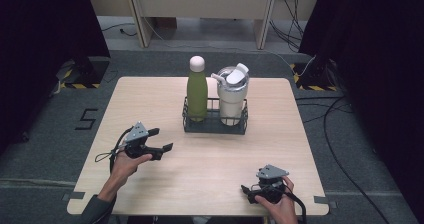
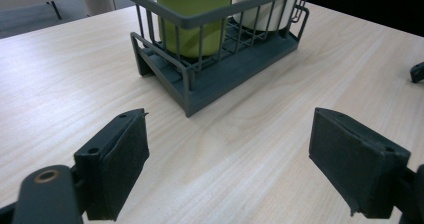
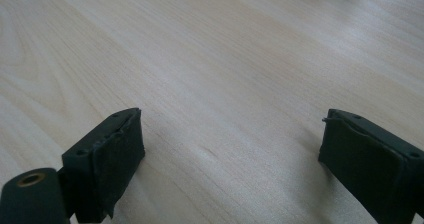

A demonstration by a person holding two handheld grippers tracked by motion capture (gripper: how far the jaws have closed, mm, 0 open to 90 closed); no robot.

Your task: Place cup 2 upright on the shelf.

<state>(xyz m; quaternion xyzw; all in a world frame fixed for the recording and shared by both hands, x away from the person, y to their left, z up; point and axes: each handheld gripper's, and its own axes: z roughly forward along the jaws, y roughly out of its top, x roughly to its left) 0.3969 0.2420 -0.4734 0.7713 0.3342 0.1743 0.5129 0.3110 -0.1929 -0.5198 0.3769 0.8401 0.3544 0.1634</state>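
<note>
A dark wire basket (image 1: 215, 126) stands at the middle of the wooden table (image 1: 210, 159), toward its far side. It holds a green bottle (image 1: 197, 91) with a pale cap on the left and a white lidded tumbler (image 1: 233, 96) on the right, both upright. My left gripper (image 1: 162, 139) is held just left of and nearer than the basket, open, aimed at it. In the left gripper view the basket (image 2: 220, 74), bottle (image 2: 192, 14) and tumbler (image 2: 265, 4) lie beyond the left gripper (image 2: 230, 121), whose jaws have nothing between them. My right gripper (image 1: 246, 193) rests low near the front right edge, open; in its own view the right gripper (image 3: 230, 119) has bare wood between its jaws.
The table sits on grey carpet with a "5" mark (image 1: 87, 119) at left. Cables (image 1: 330, 129) trail over the floor on the right. Dark curtains stand on both sides, and desk legs (image 1: 140, 24) beyond the table's far edge.
</note>
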